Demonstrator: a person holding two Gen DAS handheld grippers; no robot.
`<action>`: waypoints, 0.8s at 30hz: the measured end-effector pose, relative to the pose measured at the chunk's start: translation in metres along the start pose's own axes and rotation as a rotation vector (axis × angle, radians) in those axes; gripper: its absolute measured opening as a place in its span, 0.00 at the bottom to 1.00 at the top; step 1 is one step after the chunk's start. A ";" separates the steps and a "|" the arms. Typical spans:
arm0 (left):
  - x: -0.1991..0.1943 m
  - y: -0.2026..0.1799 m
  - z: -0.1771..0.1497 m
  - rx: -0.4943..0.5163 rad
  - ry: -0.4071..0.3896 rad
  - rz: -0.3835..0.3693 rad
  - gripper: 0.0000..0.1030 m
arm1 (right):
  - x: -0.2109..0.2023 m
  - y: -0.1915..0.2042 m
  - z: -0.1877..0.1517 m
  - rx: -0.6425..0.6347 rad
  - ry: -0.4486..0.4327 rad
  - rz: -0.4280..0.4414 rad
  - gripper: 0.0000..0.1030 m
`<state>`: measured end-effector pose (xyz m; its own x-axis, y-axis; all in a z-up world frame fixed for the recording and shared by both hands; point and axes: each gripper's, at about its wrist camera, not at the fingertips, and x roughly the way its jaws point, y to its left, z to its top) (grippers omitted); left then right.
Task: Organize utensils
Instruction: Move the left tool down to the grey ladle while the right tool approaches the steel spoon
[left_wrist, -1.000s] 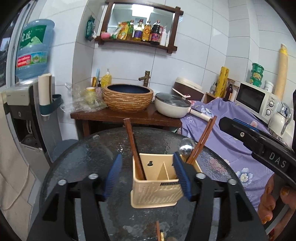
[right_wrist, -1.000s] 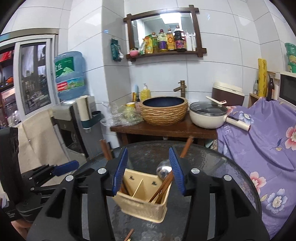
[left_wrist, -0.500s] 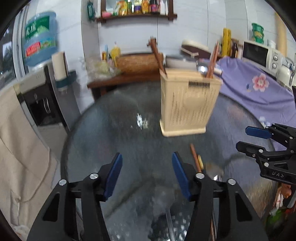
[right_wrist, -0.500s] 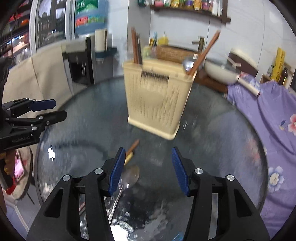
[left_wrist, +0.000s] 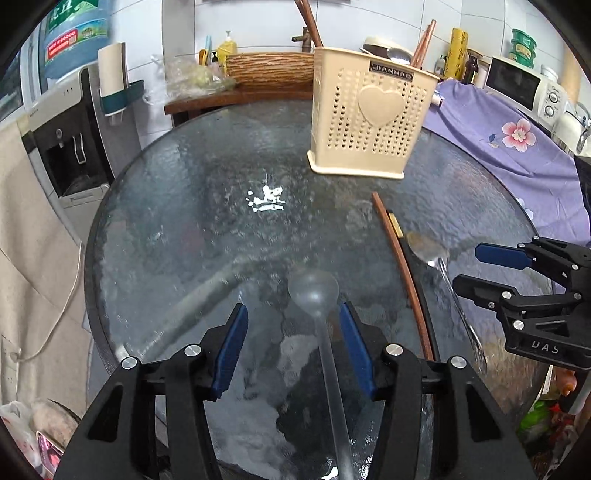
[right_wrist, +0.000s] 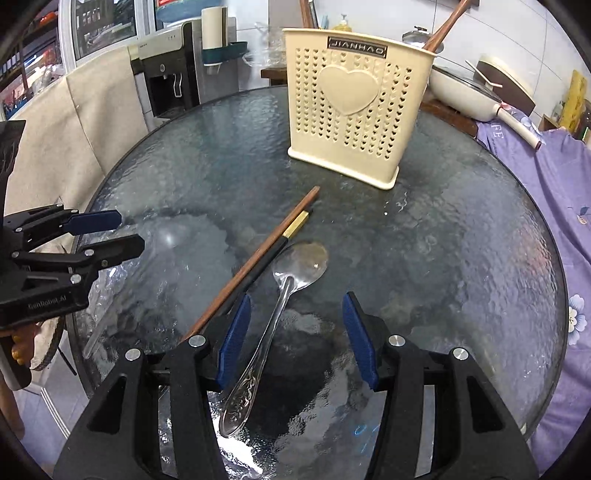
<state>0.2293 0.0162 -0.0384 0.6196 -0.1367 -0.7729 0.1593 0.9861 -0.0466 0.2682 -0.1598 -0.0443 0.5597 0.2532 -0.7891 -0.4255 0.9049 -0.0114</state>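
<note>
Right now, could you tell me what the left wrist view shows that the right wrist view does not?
Only the left wrist view: a clear plastic spoon lying between the open left claw, and a microwave behind the purple cloth.

Only the right wrist view: the metal spoon's patterned handle between the open right claw, and a cream pan.

Both: the cream utensil holder, the two chopsticks and the glass table.

black left gripper (left_wrist: 291, 347) and right gripper (right_wrist: 295, 332), blue pads, silver screws.
</note>
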 end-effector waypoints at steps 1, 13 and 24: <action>0.002 -0.001 -0.001 0.003 0.007 -0.002 0.49 | 0.002 0.002 0.000 -0.004 0.004 -0.006 0.51; 0.015 -0.008 -0.004 0.006 0.039 -0.008 0.43 | 0.025 -0.003 0.006 0.052 0.066 0.020 0.51; 0.023 -0.014 0.001 0.009 0.041 0.001 0.38 | 0.032 -0.001 0.016 0.057 0.062 -0.003 0.50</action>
<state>0.2427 -0.0006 -0.0549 0.5879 -0.1319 -0.7981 0.1659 0.9853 -0.0407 0.2979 -0.1476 -0.0594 0.5150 0.2299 -0.8258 -0.3815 0.9242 0.0194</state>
